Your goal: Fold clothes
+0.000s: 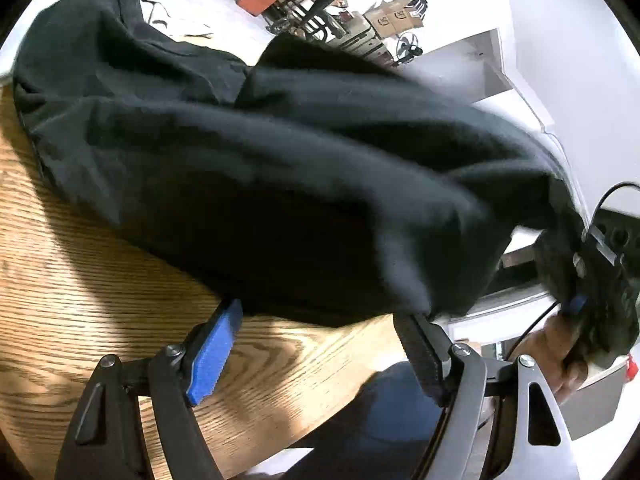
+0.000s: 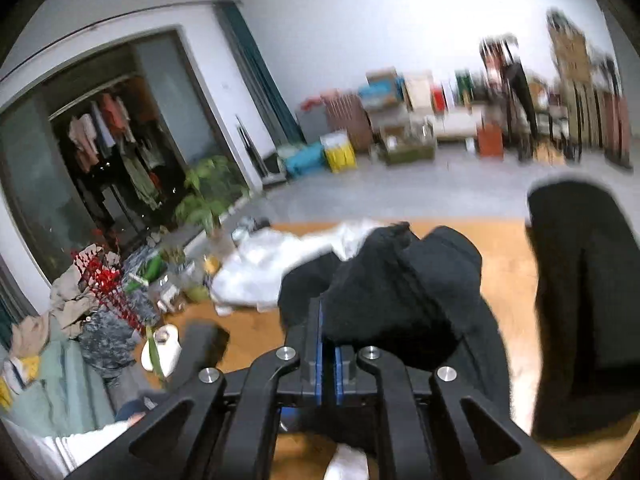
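Observation:
A black garment (image 1: 280, 168) lies spread over the wooden table (image 1: 80, 280), and its right end is lifted off the surface. My left gripper (image 1: 316, 316) is open at the garment's near hem, with the blue pad (image 1: 214, 354) on the left side and the cloth's edge touching the right finger. Nothing sits between the jaws. My right gripper (image 2: 328, 320) is shut on a bunched fold of the black garment (image 2: 400, 280). In the left wrist view the right gripper (image 1: 572, 296) holds that end up at the far right. Another hanging part of the black cloth (image 2: 580, 300) fills the right side.
White clothes (image 2: 280, 264) lie crumpled on the table (image 2: 504, 264) beyond the black one. A white roll (image 2: 162, 350) sits at the table's left edge. A hand (image 1: 560, 356) and a blue trouser leg (image 1: 400, 412) are near the front edge. Boxes and piled clothes crowd the floor.

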Demonstrator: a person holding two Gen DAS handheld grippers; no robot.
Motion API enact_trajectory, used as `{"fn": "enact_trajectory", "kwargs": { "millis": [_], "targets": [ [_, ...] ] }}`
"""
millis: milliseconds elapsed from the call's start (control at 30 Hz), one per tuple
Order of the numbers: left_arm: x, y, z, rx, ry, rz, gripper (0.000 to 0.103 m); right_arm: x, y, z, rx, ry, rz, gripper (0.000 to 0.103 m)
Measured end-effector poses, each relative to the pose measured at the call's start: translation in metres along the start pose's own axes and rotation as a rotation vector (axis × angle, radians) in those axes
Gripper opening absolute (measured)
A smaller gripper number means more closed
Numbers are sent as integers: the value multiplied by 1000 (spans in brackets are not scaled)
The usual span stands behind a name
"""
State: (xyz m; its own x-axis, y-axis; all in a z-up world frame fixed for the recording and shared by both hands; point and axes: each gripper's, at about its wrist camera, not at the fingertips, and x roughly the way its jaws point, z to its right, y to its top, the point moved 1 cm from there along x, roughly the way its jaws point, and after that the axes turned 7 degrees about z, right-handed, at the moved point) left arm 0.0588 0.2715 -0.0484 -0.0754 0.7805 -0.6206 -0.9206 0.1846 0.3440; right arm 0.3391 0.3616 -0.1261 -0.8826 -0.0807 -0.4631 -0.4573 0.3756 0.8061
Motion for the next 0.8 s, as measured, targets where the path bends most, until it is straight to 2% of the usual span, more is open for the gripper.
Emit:
{"fn": "enact_trajectory", "kwargs": {
  "millis": [67,200,233,267,300,467,600,700,733,800],
  "targets": [
    [5,-2,-4,-12,3,-12,78,0,-10,0,13,49,-14,5],
    [16,-5,-12,-37,10,-37,76,1,-18,-16,-44,127,-37,5],
    [19,-5,-14,-44,12,-44,44,1,-22,-16,-54,128,-44,5],
    [22,-6,-16,-50,14,-50,1,2,-27,-16,-64,125,-52,5],
    [17,-4,-16,-49,14,-29,0,3,-32,-15,-69,115,-59,5],
    [-56,28,-11,1,1,263,0,3,-34,17,-40,-4,-36,5],
    [-112,54,-42,-83,77,470,0,-22,-19,51,18,-79,40,5],
    [-139,53,-83,-192,179,526,0,-43,-6,73,57,-118,102,5],
    [-143,53,-96,-230,160,497,0,-42,-5,74,57,-121,94,5],
    [-126,50,-110,-313,73,389,4,-36,-7,72,38,-124,60,5]
  ]
}}
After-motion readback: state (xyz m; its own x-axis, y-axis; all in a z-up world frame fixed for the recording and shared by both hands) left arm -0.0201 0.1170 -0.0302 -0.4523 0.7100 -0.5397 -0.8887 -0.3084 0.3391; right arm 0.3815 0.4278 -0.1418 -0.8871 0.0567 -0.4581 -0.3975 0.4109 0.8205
